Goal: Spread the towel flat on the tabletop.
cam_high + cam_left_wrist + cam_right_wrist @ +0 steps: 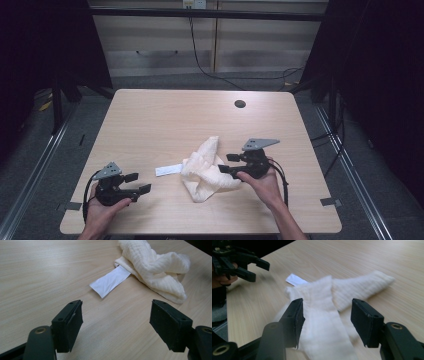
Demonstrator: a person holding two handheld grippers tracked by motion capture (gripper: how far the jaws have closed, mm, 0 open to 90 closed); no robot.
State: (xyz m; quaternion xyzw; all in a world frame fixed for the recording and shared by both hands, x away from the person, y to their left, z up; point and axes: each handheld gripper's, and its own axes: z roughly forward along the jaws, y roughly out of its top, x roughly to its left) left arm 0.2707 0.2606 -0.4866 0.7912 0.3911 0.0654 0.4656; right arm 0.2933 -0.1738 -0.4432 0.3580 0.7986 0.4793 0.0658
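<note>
crumpled cream muslin cloth (205,170) with white paper label (168,170) lies toward the tabletop's near edge; right gripper (226,163) beside it and left gripper (138,183) both gape empty.

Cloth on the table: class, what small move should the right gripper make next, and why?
Probably lower the right gripper and close on a cloth edge. Its jaws stand open above the crumpled cloth, gripping nothing, while the left gripper waits open beside the white label.

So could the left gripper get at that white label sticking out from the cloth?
Probably yes. The left gripper is open, bare table lies between it and the white label, and the right gripper sits beyond the cloth.
</note>
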